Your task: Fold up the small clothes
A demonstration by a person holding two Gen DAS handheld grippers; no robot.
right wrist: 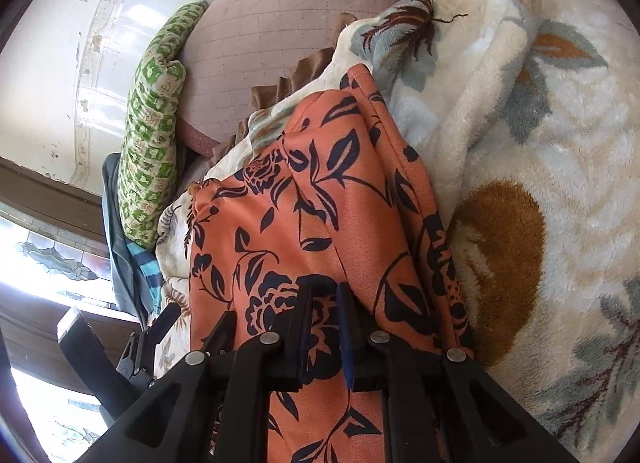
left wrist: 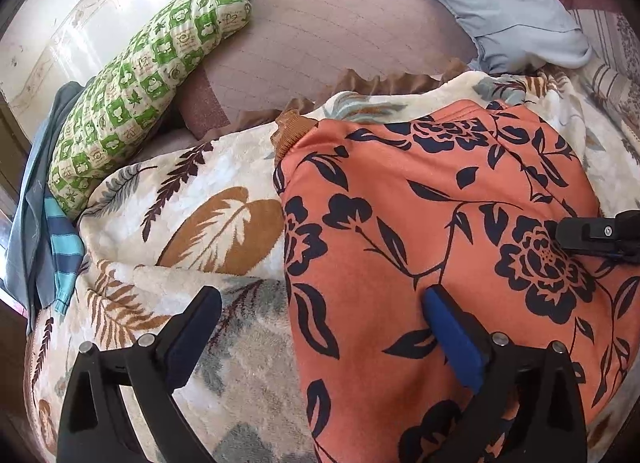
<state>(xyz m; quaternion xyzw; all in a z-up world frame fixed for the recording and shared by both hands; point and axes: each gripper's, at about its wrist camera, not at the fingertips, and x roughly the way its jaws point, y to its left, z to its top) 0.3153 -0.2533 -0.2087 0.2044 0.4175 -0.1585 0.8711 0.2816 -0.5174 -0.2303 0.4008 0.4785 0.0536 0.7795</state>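
My left gripper [left wrist: 320, 337]: fingers spread wide, straddling the left edge of the orange floral garment [left wrist: 440, 223]. My right gripper [right wrist: 323, 317]: fingers pressed together, pinching a fold of it. Garment lies on the leaf-print blanket [left wrist: 208, 223] covering the bed. Green checked pillow [left wrist: 148, 79] and mauve cushion [left wrist: 332, 35] at the bed's far edge; blue striped cloth [left wrist: 60, 239] at its left edge.

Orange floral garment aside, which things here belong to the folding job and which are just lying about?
In the job:
orange floral garment
left gripper, open, one finger on the cloth
right gripper, shut on the garment

Lying about:
leaf-print blanket under the garment
green checked pillow
pink pillow
light blue pillow
blue striped cloth
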